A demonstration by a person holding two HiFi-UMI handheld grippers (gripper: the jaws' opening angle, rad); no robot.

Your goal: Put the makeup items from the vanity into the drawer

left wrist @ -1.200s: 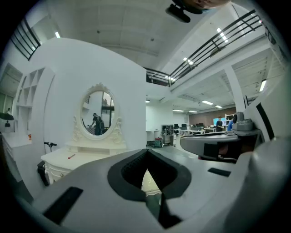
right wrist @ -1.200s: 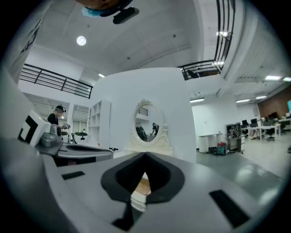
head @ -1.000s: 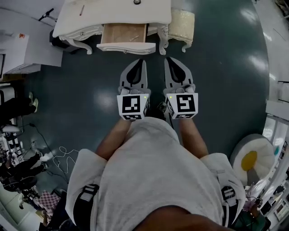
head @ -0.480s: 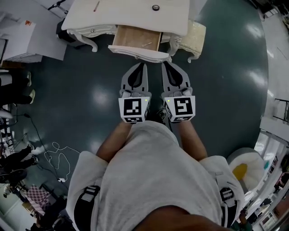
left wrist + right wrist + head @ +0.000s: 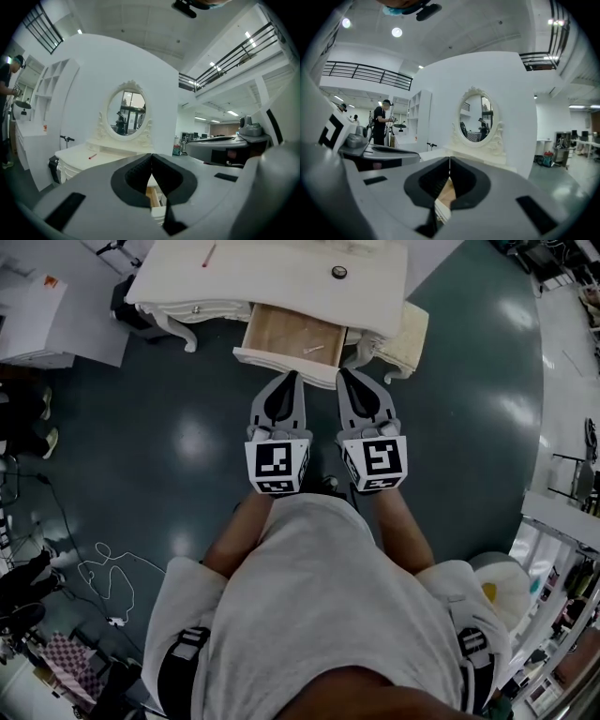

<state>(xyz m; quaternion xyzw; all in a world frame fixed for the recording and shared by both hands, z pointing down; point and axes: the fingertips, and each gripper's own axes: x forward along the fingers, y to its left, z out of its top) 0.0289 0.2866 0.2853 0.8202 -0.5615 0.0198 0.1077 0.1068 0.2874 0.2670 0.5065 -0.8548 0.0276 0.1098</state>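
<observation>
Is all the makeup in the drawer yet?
Not yet. The drawer is open with one small item inside. The left gripper and right gripper are shut and empty. A red stick and a round pot wait on the vanity.

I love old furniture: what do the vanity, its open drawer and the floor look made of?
Vanity: probably painted wood, cream-white with a slight sheen; its legs are carved and curved.
Drawer: bare light-brown wood inside, matte, with a white painted front.
Floor: dark teal, smooth and glossy, perhaps epoxy or vinyl; lights reflect in it.
</observation>
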